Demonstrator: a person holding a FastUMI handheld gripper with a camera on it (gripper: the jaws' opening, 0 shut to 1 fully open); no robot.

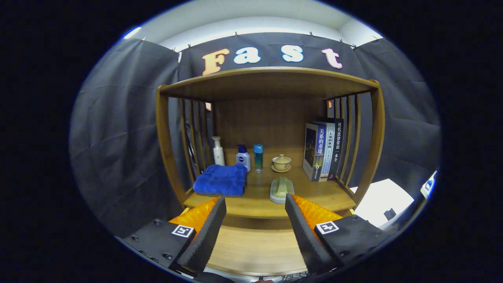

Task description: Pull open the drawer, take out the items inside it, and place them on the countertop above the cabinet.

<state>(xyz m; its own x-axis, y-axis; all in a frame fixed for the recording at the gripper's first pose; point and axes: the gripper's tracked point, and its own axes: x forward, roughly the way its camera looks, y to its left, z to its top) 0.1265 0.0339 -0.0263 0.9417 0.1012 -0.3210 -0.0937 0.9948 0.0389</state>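
Observation:
My gripper (255,202) is open, its two fingers spread wide with nothing between them. Just ahead of the fingers lies the wooden countertop (255,196) of the cabinet, under a wooden shelf frame. On the countertop, beyond the left finger, rests a folded blue towel (221,180). A pale green object on a light base (281,189) sits close to the right fingertip. Below the countertop edge, between the fingers, a wooden front panel (255,245) shows; whether it is the drawer front I cannot tell.
At the back of the countertop stand a white pump bottle (218,151), a small white bottle with a blue cap (243,157), a slim blue bottle (258,158) and a lidded tea cup on a saucer (281,163). Several books (323,151) stand at the right. Slatted sides (353,137) close the shelf.

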